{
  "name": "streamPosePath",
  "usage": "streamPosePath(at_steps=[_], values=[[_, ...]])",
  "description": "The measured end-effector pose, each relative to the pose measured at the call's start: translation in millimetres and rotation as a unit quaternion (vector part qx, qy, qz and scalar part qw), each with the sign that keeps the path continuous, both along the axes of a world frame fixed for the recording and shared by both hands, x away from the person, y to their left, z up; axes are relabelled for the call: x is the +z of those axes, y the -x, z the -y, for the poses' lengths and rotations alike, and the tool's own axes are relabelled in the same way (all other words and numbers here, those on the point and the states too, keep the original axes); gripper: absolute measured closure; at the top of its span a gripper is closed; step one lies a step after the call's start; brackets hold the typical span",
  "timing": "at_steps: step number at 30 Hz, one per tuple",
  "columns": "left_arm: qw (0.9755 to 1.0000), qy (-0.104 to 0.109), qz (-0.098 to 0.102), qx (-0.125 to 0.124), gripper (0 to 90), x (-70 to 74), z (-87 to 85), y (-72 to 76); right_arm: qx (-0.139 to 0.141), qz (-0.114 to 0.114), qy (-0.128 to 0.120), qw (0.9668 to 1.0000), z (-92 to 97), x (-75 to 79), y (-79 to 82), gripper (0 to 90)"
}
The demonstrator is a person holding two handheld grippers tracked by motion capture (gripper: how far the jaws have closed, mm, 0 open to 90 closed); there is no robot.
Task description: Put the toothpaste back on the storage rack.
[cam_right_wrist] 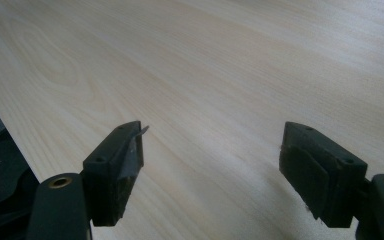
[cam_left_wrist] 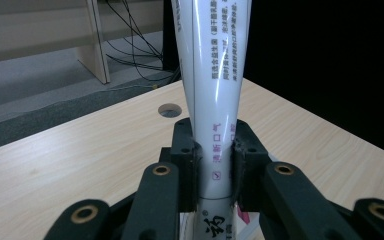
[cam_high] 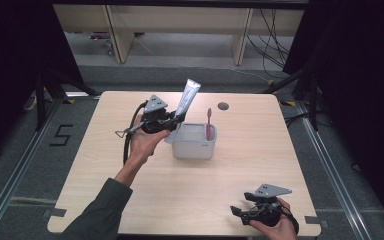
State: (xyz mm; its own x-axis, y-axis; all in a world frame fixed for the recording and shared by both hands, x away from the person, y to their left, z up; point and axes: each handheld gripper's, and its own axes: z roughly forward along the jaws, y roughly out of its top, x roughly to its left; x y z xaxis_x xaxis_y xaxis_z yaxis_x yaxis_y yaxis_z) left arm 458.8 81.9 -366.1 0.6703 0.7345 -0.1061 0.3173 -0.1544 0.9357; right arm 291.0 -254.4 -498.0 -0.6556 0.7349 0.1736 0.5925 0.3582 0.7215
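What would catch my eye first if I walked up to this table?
Probably the white toothpaste tube, held upright in the left tool above the pale wooden table. Just to its right, a red toothbrush stands in a white square plastic box. The right tool rests open at the near edge.

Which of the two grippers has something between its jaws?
The left gripper: it clamps the white toothpaste tube. The right gripper stands open, jaws apart.

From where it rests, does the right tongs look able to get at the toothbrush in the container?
Probably yes: the right tongs are open and empty, with bare table between them and the toothbrush, which stands upright in the container.
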Motion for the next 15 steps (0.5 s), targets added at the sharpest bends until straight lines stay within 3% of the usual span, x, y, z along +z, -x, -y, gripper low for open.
streamPosePath(at_steps=[3, 4, 5, 6, 12, 15], values=[[1.0000, 0.005, 0.002, -0.001, 75.2, 1.3, 6.4, -3.6, -0.003, -0.006, -0.002, 1.0000, -0.5, 1.2, 1.2, 26.7], [0.9999, 0.009, 0.006, 0.003, 75.2, 1.7, 12.5, -6.2, 0.002, 0.002, -0.003, 1.0000, 0.3, 1.2, 0.9, 26.7], [0.9999, 0.011, 0.005, 0.002, 75.2, 1.6, 14.8, -7.8, -0.003, -0.009, -0.009, 0.9999, -0.8, 1.3, 2.4, 26.7], [0.9999, 0.015, 0.006, 0.003, 75.2, 1.0, 16.9, -8.8, 0.002, 0.002, -0.003, 1.0000, 0.4, 1.1, 0.8, 26.7], [0.9998, 0.018, 0.012, 0.004, 75.2, -3.9, 25.5, -15.7, 0.003, 0.003, -0.003, 1.0000, 0.4, 1.7, 0.9, 26.7], [0.9998, 0.021, 0.003, 0.008, 75.1, -7.7, 28.0, -20.0, -0.002, -0.007, -0.006, 1.0000, -0.5, 2.2, 2.3, 26.7]])
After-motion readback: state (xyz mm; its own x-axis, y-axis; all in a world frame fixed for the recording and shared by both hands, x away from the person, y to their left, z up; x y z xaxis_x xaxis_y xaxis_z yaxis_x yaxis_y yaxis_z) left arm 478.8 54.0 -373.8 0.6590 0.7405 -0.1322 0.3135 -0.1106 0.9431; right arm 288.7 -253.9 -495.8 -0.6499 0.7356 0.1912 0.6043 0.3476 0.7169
